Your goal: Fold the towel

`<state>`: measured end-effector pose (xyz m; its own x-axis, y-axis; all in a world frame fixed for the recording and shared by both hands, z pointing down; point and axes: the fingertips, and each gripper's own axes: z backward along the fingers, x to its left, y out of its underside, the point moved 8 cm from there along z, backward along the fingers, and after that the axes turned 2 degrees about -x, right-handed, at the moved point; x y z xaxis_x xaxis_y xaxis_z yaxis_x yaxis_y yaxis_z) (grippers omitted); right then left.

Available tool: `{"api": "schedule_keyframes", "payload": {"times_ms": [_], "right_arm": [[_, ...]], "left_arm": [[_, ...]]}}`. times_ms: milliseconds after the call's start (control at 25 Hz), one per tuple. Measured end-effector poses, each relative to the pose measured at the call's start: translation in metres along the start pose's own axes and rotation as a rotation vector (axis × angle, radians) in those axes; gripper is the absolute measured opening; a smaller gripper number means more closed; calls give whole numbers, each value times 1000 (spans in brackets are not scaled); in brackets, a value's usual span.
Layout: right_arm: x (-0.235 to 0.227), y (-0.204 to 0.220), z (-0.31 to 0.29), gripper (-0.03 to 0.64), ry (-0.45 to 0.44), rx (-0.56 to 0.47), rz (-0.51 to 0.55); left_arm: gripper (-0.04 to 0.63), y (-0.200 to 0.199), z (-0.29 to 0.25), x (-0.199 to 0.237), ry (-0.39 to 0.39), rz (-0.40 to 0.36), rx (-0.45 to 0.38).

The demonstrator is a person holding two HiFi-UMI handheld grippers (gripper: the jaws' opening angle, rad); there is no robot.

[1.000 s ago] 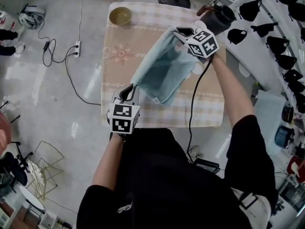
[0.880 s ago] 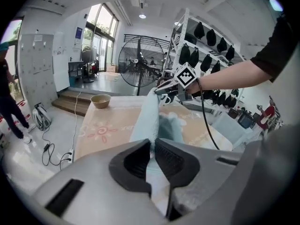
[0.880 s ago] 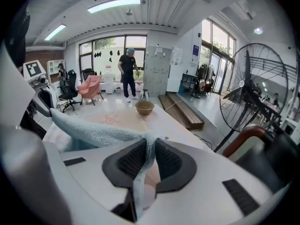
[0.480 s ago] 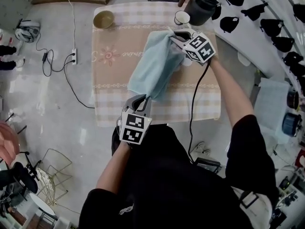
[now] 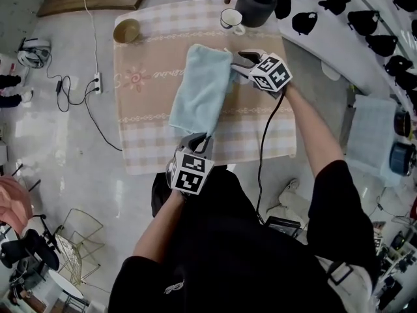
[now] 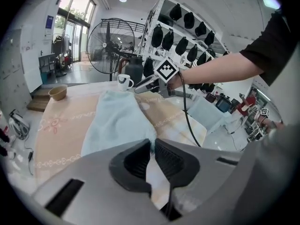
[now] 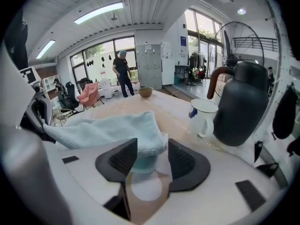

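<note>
The towel (image 5: 202,90) looks soft, light and limp; it lies as a long strip on the table (image 5: 140,109), reaching away from the mug (image 5: 229,19), and is probably best taken at its corners. The left gripper (image 5: 198,138) is clamped on the corner farthest from the mug. The right gripper (image 5: 236,60) has just been opening, its jaws apart round the corner nearest the mug.

Head view steeply down; gripper views low, close (all share towel (image 5: 202,87)).

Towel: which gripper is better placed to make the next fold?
Probably the left gripper: it is shut on the near corner of the towel. The right gripper has just been opening its jaws; the far corner lies loose between them.
</note>
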<state>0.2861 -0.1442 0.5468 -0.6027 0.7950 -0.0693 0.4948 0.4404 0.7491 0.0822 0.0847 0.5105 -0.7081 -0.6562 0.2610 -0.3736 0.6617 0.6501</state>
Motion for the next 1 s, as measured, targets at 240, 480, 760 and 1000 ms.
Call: {"api": "schedule_keyframes", "payload": {"times_ms": [240, 480, 760, 1000], "right_arm": [[7, 26, 29, 184, 29, -51, -113], [57, 42, 43, 184, 21, -107, -149], [140, 57, 41, 184, 33, -125, -238], [205, 61, 27, 184, 47, -86, -243]], "left_arm": [[90, 7, -26, -25, 79, -16, 77], [227, 11, -1, 0, 60, 61, 9], [227, 15, 29, 85, 3, -56, 31], [227, 22, 17, 115, 129, -391, 126]]}}
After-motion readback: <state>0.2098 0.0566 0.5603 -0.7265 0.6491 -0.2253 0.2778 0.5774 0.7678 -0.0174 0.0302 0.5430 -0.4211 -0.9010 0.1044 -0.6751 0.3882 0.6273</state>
